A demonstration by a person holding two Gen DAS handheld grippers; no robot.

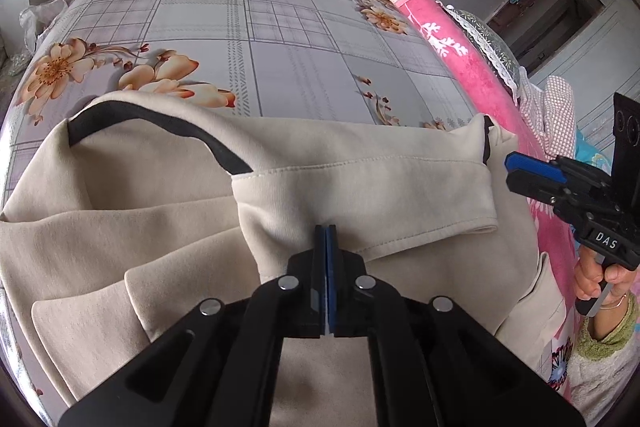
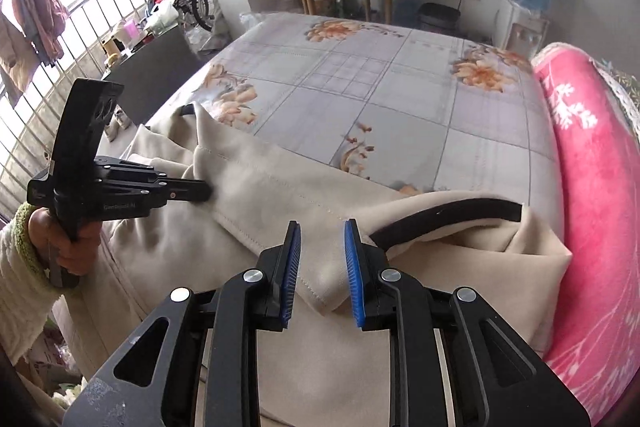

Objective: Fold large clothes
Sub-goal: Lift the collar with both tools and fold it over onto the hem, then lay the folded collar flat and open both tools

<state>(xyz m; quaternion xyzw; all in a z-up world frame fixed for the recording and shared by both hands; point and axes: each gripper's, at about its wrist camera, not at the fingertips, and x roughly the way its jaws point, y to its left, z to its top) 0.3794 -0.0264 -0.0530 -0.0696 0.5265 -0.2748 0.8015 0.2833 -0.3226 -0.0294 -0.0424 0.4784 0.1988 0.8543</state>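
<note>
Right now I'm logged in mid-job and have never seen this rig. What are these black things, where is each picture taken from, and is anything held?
No robot here: a person holds a black two-finger claw in each hand, each carrying its own fisheye camera looking along the fingers. One picture is from the left claw, the other from the right claw; each claw also shows in the other's view. A beige coat with black trim lies across a bed with a flowered sheet, a pink blanket beside it. The left claw is shut, pinching a fold of the coat. The right claw is open over the coat's hem, holding nothing.
</note>
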